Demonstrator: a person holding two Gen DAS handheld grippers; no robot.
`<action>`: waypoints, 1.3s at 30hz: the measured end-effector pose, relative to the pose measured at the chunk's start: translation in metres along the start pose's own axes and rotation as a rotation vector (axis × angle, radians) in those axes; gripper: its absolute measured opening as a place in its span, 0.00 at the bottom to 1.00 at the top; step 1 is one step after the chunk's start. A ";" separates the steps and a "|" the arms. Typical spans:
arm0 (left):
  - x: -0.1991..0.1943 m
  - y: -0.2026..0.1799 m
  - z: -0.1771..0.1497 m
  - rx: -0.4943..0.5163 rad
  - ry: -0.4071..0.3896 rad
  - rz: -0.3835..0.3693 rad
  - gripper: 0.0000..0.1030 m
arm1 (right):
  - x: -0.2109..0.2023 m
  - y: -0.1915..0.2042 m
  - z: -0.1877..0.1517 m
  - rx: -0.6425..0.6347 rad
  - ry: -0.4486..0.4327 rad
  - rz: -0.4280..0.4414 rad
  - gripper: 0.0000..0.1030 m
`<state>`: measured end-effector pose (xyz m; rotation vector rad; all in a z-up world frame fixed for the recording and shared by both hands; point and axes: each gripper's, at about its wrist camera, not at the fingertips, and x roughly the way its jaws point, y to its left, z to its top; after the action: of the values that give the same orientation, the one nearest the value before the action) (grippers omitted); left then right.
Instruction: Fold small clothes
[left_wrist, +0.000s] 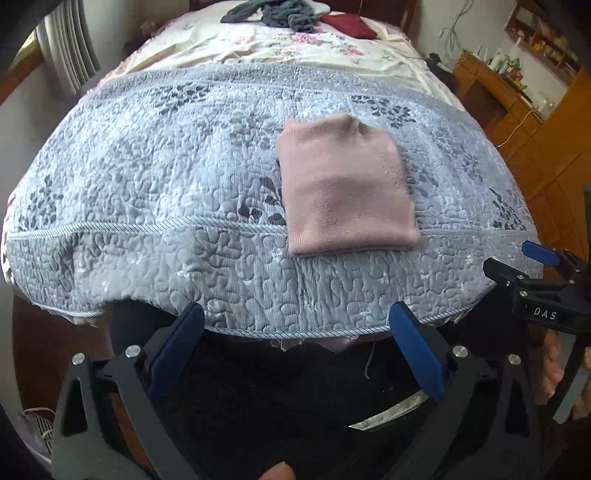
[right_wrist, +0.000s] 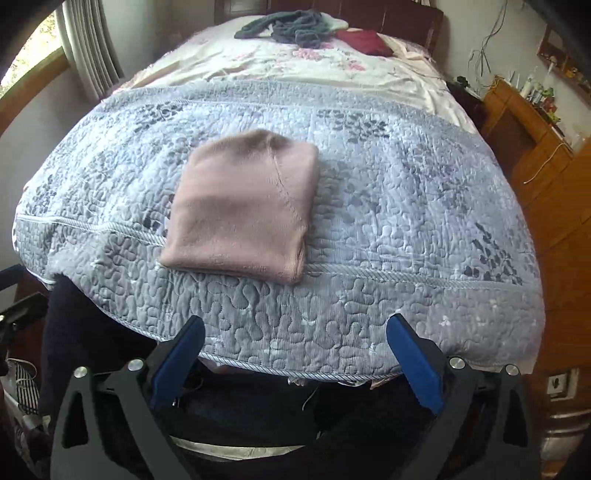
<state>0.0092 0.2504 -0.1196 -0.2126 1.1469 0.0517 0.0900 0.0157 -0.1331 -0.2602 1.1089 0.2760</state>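
Observation:
A pink knitted garment (left_wrist: 345, 188) lies folded into a neat square on the grey quilted bedspread (left_wrist: 166, 177), near the bed's front edge. It shows left of centre in the right wrist view (right_wrist: 240, 210). My left gripper (left_wrist: 295, 321) hangs open in front of the bed edge, below the garment, with nothing between its blue pads. My right gripper (right_wrist: 295, 332) is also open and empty, held off the front edge to the right of the garment. The right gripper (left_wrist: 517, 266) shows at the right edge of the left wrist view.
At the far end of the bed lie a heap of grey-blue clothes (left_wrist: 277, 13) and a dark red item (left_wrist: 349, 25) on a floral sheet (left_wrist: 258, 48). A wooden cabinet (left_wrist: 517, 122) stands along the right. Curtains (right_wrist: 88, 48) hang at the left.

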 end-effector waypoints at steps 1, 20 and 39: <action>-0.014 -0.003 0.004 0.011 -0.013 0.001 0.96 | -0.014 0.001 0.003 -0.008 -0.024 -0.004 0.96; -0.122 -0.040 0.016 0.023 -0.145 0.051 0.96 | -0.138 0.025 0.023 -0.035 -0.199 -0.013 0.96; -0.101 -0.041 0.023 0.030 -0.105 0.050 0.96 | -0.121 0.022 0.030 -0.014 -0.175 -0.012 0.96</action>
<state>-0.0052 0.2217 -0.0128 -0.1522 1.0473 0.0888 0.0569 0.0358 -0.0129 -0.2502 0.9326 0.2900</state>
